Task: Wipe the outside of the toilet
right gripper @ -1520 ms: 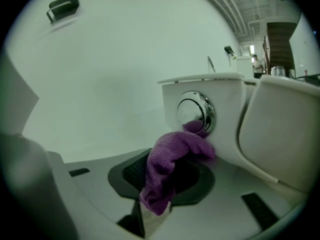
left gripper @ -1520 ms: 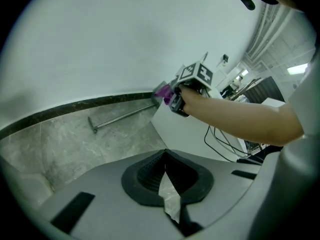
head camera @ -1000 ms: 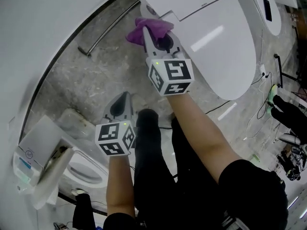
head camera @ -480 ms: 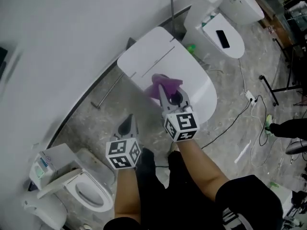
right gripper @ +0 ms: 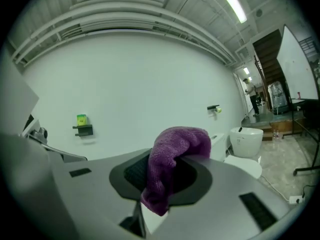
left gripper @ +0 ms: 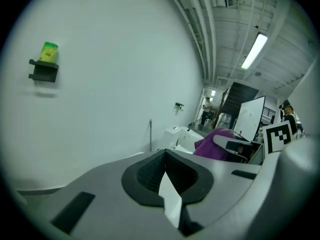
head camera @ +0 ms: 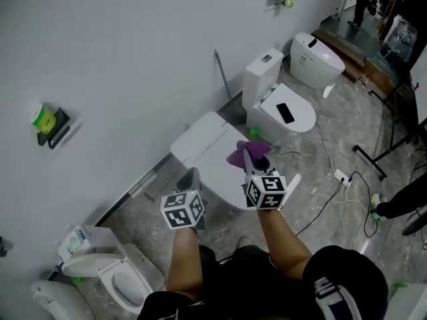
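Purple cloth (right gripper: 175, 154); white toilet (head camera: 203, 145); white wall (head camera: 120, 59); mottled grey floor (head camera: 133, 213).

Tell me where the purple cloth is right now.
In the head view the purple cloth is clamped in the right gripper, over the closed lid of the white toilet ahead.

Grey left gripper (head camera: 191, 175), right gripper (head camera: 247, 152); 2 black-white marker cubes (head camera: 265, 192); black short sleeves (head camera: 337, 272).

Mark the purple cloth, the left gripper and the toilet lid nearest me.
purple cloth (right gripper: 172, 159), right gripper view, on the fold hanging over the jaws.
left gripper (head camera: 191, 177), head view, at the tips of its jaws.
toilet lid (head camera: 203, 149), head view, on its bare white top.
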### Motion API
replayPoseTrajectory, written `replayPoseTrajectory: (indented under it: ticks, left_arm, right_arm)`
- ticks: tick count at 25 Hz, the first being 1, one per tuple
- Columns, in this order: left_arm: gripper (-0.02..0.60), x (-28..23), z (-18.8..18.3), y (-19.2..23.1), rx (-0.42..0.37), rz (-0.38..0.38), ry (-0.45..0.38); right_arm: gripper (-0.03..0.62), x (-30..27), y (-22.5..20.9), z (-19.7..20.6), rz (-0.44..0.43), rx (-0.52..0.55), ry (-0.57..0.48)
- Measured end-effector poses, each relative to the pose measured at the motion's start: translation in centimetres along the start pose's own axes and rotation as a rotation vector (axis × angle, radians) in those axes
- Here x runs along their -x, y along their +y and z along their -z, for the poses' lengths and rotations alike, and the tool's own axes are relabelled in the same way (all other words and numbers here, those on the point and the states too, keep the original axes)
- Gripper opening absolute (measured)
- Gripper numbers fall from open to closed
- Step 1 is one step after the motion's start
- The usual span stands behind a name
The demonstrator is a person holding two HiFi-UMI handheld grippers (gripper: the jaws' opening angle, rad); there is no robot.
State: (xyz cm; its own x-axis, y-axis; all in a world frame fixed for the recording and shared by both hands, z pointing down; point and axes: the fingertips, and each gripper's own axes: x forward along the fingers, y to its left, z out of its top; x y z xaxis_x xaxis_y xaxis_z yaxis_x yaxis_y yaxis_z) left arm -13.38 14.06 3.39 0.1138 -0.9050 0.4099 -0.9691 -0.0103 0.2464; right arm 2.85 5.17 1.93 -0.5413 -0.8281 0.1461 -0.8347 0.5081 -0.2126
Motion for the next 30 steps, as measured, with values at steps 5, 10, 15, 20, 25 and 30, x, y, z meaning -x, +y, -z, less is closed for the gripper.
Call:
replayPoseTrajectory:
  ticks: [5,10,15,20,25,30]
  left_arm:
    - [0.008,2.3,-4.6,-4.3,-0.035,0.007,-0.032]
    - [0.008,3.5,-8.6,-7.6,-0.078,0.079,-0.054]
    - [0.008,4.6,-12.9,-7.4,-0.15,0.092,-0.108]
    - [0.008,5.6,-16.4,-5.1,-0.164,0.078,-0.153]
    - [0.008,5.7,-17.1,-3.9,-0.168,0.072,-0.156]
    - [0.008,5.4,-17.3,-3.0,-0.169,0.07,-0.15]
  right_arm:
    - [0.084,2.5,0.7,-8.0,-0.056,0.027,-0.078]
    - [0.084,3.2,3.6,-12.8,-0.147,0.039,-0.099]
    - [0.084,3.2,7.9,-16.5,-0.205,0.087,-0.158]
    - [0.084,2.7,9.4,-17.9,-0.168,0.1,-0.19]
    - [0.084,1.9,9.9,-17.8,-0.157,0.107,-0.178]
    - [0.084,1.4,10.8,-18.1,-0.157,0.122,-0.18]
